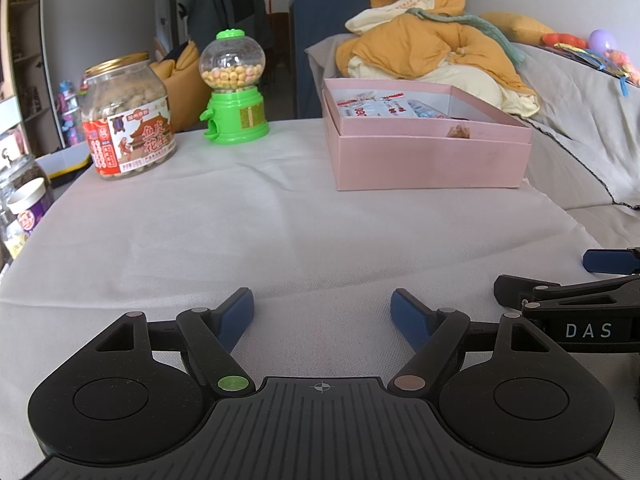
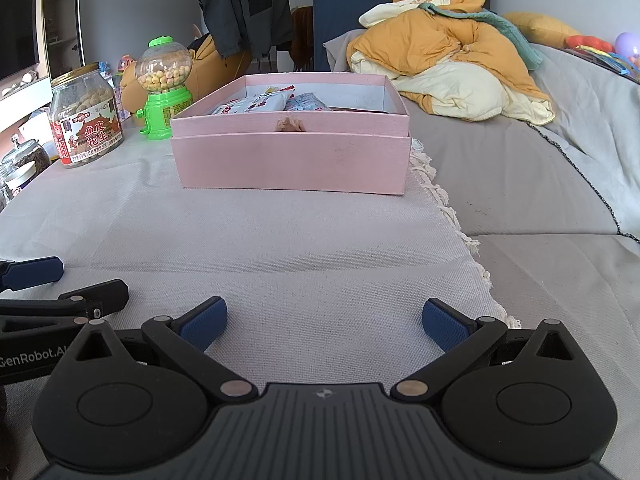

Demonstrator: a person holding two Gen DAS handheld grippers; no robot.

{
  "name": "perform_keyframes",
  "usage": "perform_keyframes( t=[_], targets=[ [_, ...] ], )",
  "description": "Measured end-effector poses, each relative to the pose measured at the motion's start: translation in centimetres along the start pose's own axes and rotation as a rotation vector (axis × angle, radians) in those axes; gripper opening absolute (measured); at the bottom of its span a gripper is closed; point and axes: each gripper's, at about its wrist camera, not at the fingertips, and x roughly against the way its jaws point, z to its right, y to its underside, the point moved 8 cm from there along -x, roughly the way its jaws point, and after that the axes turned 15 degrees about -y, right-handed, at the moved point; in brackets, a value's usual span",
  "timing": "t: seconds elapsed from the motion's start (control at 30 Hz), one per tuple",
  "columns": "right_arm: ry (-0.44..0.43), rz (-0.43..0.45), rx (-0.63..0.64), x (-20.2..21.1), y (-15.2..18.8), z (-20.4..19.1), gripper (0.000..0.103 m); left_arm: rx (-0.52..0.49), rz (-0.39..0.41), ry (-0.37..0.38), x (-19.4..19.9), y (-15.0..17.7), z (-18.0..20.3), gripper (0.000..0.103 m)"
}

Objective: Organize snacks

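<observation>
From your left wrist, the left hand-held gripper [image 1: 322, 312] gapes wide, empty; the pink box [image 1: 428, 160] of snack packets [image 1: 376, 107] sits ahead to the right on the cloth [image 1: 240, 232].

From your right wrist, the right hand-held gripper [image 2: 324, 322] is spread wide, empty; the box [image 2: 294, 160] lies straight ahead, well apart, lidless.

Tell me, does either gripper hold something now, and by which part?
Nothing is held. The left gripper and the right gripper are both open over the cloth, with nothing between their fingers.
</observation>
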Motion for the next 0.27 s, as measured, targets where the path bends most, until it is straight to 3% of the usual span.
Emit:
perform_keyframes(
  t=[0.27],
  targets=[
    [0.000, 0.000, 0.000, 0.00, 0.00, 0.00, 0.103, -0.004, 0.002, 0.000, -0.04, 0.01, -0.11, 0.082]
  ],
)
